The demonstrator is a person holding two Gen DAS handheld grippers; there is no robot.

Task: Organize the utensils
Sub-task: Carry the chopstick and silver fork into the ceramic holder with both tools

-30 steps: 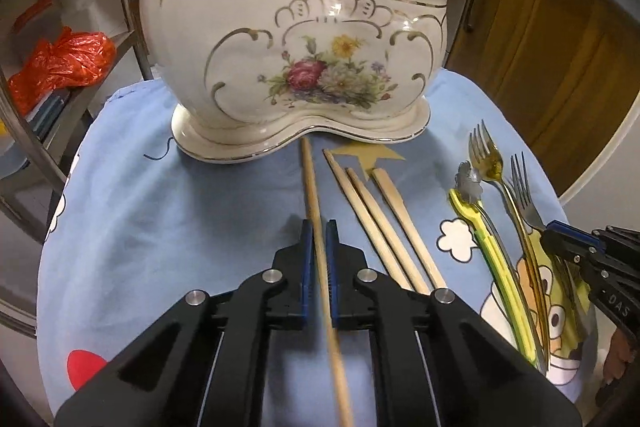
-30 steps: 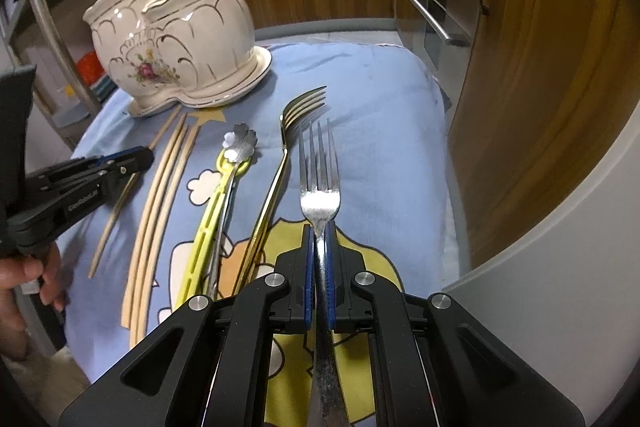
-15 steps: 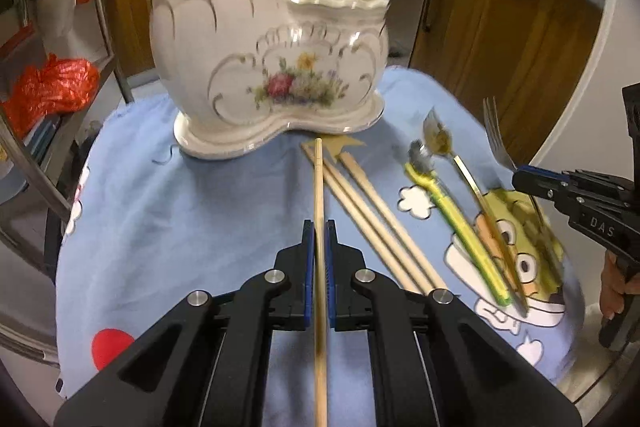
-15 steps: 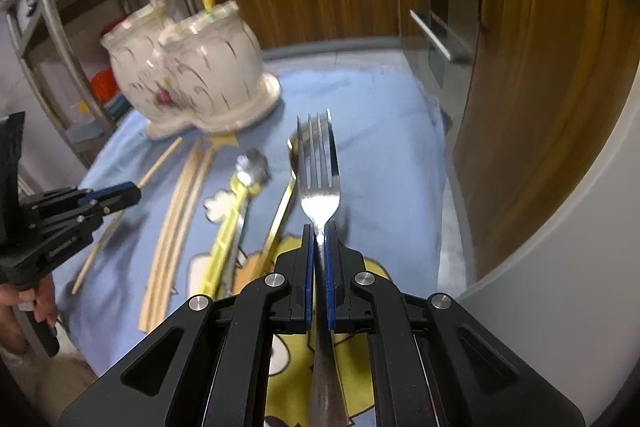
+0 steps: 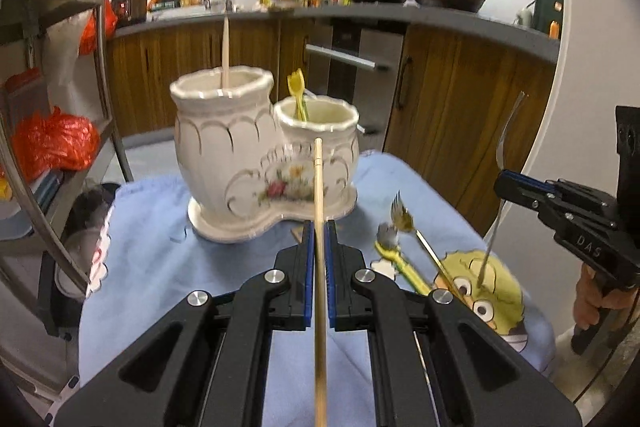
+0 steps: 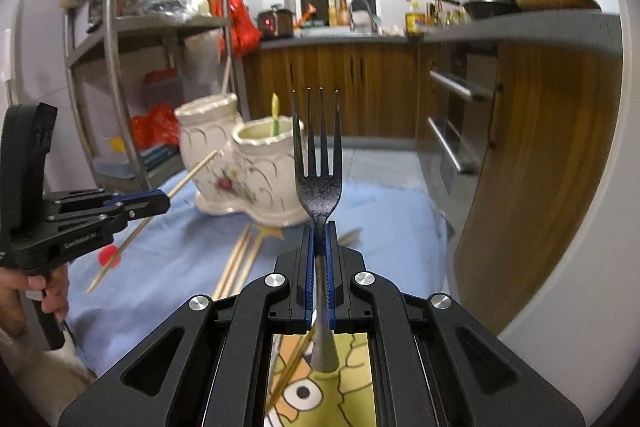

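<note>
Above blue cloth (image 5: pixel 160 247): left gripper (image 5: pixel 319 227) pinching wooden chopstick (image 5: pixel 319 187), right gripper (image 6: pixel 319 229) pinching steel fork (image 6: pixel 319 163); risk knocking white floral ceramic holder (image 5: pixel 248 163), slipping.

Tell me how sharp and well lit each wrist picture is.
Left wrist view: the left tool and its chopstick are crisp, the ceramic holder fairly sharp, the forks on the cloth smeared. Right wrist view: the fork is backlit and nearly black, the holder blurred. Both bend straight lines at the edges.
</note>
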